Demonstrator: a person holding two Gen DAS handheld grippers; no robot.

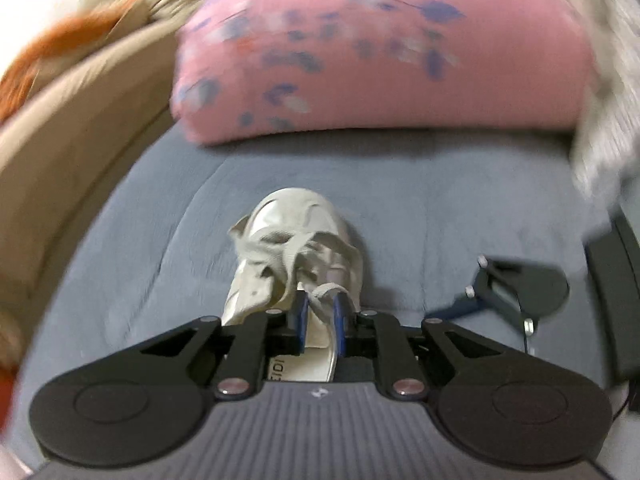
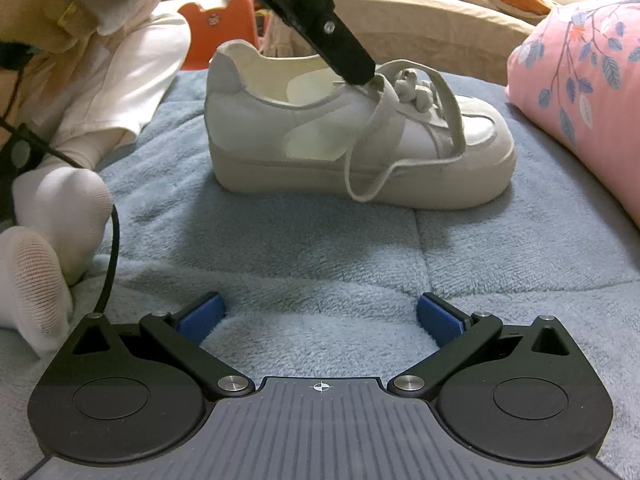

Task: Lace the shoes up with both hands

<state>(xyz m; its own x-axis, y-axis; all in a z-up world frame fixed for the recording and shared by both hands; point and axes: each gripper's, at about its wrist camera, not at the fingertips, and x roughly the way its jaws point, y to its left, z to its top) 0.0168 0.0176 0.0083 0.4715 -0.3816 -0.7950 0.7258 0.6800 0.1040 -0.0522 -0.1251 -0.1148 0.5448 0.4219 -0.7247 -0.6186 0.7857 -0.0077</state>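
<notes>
Left gripper (image 1: 320, 312) pinched narrow on the lace (image 1: 326, 294) at the shoe (image 2: 352, 128) top, likely to draw it taut. Right gripper (image 2: 320, 320) spread wide, empty, low over the blanket (image 2: 320, 248) on the near side, well apart

**Right gripper idle, left gripper at the shoe's laces**

A white chunky-soled sneaker (image 2: 352, 132) stands side-on on a fluffy blue-grey blanket (image 2: 320, 264), toe towards a pink leaf-patterned pillow (image 2: 580, 92). The black left gripper (image 2: 356, 74) reaches down to its tongue, where a flat grey lace (image 2: 376, 184) loops down the side. The right gripper (image 2: 320, 320) hovers low with blue pads (image 2: 200, 318) wide apart. White-socked feet (image 2: 44, 248) rest at the left.
</notes>
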